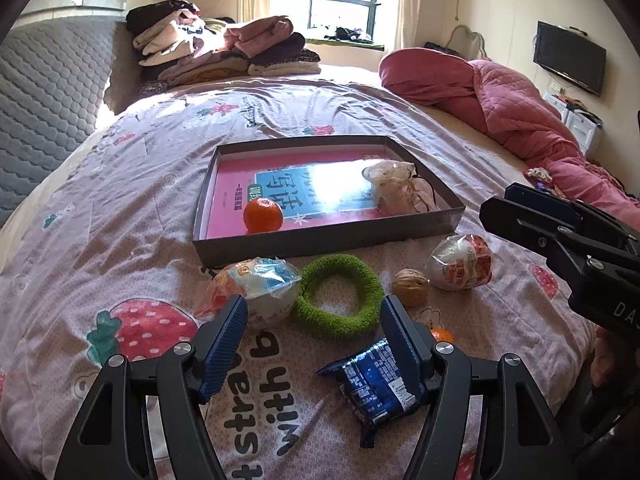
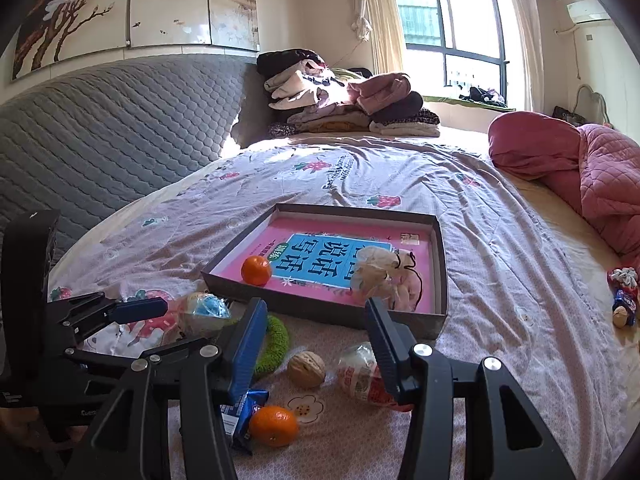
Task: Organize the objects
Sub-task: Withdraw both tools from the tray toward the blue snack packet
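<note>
A shallow grey box (image 1: 320,240) (image 2: 324,312) lies on the bed with a pink book, a tangerine (image 1: 263,215) (image 2: 256,270) and a small pouch (image 1: 396,194) (image 2: 380,272) inside. In front of it lie a wrapped ball (image 1: 260,288), a green knitted ring (image 1: 340,296), a walnut (image 1: 411,286) (image 2: 306,369), a red-white wrapped egg (image 1: 460,264) (image 2: 360,378), a blue snack packet (image 1: 372,384) and a second tangerine (image 2: 274,426). My left gripper (image 1: 314,332) is open above the ring and packet. My right gripper (image 2: 316,338) is open above the walnut and egg.
Folded clothes (image 1: 224,48) are stacked at the bed's far end by a grey headboard (image 2: 100,140). A pink quilt (image 1: 500,96) lies along the right side. Small wrapped items (image 2: 624,296) sit near the right edge. The floral sheet (image 1: 120,200) surrounds the box.
</note>
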Motion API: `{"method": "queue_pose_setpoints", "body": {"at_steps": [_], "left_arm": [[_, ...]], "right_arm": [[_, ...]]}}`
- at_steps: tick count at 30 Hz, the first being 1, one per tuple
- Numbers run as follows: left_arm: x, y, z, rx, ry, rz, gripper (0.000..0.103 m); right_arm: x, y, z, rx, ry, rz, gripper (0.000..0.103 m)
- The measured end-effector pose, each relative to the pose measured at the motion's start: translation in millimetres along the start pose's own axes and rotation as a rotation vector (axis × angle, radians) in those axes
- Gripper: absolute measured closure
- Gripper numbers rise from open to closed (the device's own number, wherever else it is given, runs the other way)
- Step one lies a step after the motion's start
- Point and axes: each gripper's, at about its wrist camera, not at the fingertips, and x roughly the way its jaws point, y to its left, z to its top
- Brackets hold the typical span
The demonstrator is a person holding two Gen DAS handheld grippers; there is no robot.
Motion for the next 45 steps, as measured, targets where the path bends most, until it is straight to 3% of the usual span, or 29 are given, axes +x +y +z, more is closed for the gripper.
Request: {"method": "queue_pose_setpoints", "body": {"at_steps": [18, 45], "left_arm": [[-18, -15, -30, 0.041, 0.038, -0.011, 0.033], [-12, -37, -66, 0.127, 0.093, -0.056, 0.033]], "right_arm": [[-15, 10, -25, -0.008, 0.045, -0.004, 0.052], [-17, 17, -43, -0.010, 0.097, 0.012, 0.052]]}}
